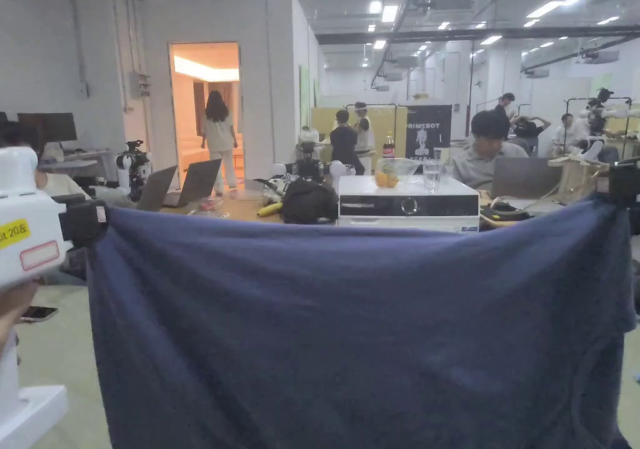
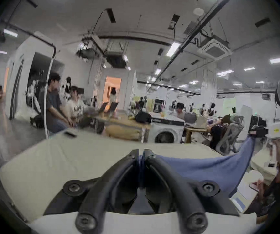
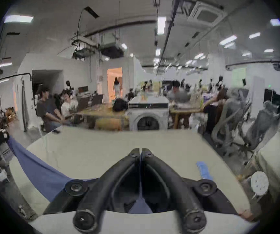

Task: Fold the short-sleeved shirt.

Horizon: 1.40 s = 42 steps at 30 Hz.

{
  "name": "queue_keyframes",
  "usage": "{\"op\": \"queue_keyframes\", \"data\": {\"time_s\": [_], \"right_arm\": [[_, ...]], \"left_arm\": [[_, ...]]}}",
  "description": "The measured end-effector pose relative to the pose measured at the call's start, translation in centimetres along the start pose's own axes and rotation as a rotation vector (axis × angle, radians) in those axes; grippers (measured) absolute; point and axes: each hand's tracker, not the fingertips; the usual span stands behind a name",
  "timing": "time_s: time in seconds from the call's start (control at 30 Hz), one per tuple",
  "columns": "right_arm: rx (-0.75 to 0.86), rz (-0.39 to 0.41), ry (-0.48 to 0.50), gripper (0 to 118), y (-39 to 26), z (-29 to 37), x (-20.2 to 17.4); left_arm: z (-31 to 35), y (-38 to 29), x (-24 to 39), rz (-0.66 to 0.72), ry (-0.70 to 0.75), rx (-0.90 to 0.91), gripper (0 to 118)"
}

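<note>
A dark blue short-sleeved shirt point(image 1: 350, 325) hangs spread wide in the air in front of me, held up by two corners of its top edge. My left gripper point(image 1: 84, 222) is shut on the left corner; blue cloth point(image 2: 203, 166) is pinched between its black jaws point(image 2: 141, 155) and runs off to the right. My right gripper point(image 1: 625, 188) is shut on the other corner at the right edge of the head view. In the right gripper view cloth point(image 3: 34, 166) shows between its closed jaws point(image 3: 141, 151) and stretches left.
A pale table point(image 3: 110, 146) lies below the shirt, with a phone point(image 1: 39, 313) near its left side and a light blue object point(image 3: 203, 170) to the right. Beyond stand a white washing machine point(image 1: 407, 205), desks with laptops, office chairs point(image 3: 229, 119) and several people.
</note>
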Motion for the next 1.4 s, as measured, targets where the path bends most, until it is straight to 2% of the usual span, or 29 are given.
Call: {"op": "queue_keyframes", "data": {"time_s": [0.1, 0.2, 0.27, 0.43, 0.63, 0.67, 0.8, 0.97, 1.1, 1.17, 1.27, 1.4], "right_arm": [[0.013, -0.005, -0.011, 0, 2.7, -2.5, -0.5], [0.056, 0.038, -0.057, 0, 4.8, -4.7, -2.1], [0.072, 0.034, -0.06, 0, 6.5, -6.2, -2.9], [0.124, 0.002, -0.071, 0, 11.0, -9.5, -4.4], [0.166, 0.029, -0.074, 0, 13.7, -11.1, -6.4], [0.173, 0.032, -0.079, 0, 13.7, -11.3, -6.7], [0.185, 0.0, -0.076, 0, 14.0, -12.1, -7.5], [0.131, 0.017, -0.063, 0, 11.5, -13.5, -8.4], [0.056, -0.001, -0.018, 0, 6.9, -15.8, -8.0], [0.006, -0.018, 0.011, 0, 3.2, -15.0, -8.0], [-0.029, -0.003, 0.037, 0, -2.5, -12.9, -7.4], [-0.095, 0.018, 0.078, 0, -8.4, -8.8, -5.4]], "left_arm": [[-3.4, 3.1, -0.5, -0.029, 0.034, -0.008, 0], [-5.3, 5.3, -0.7, -0.026, 0.048, 0.026, 0], [-6.5, 6.7, -0.7, -0.079, 0.105, 0.027, 0], [-8.3, 10.0, -2.0, -0.071, 0.129, 0.062, 0], [-9.1, 10.7, -3.9, -0.06, 0.152, 0.076, 0], [-9.4, 10.9, -4.1, -0.119, 0.157, 0.08, 0], [-10.0, 10.5, -4.1, -0.192, 0.208, 0.102, 0], [-10.8, 8.9, -4.9, -0.156, 0.197, 0.058, 0], [-11.3, 4.1, -5.5, -0.087, 0.183, -0.03, 0], [-11.4, 1.0, -5.6, -0.072, 0.158, -0.108, 0], [-9.8, -3.5, -5.9, -0.015, 0.115, -0.187, 0], [-4.8, -7.5, -5.3, -0.032, 0.04, -0.181, 0]]}}
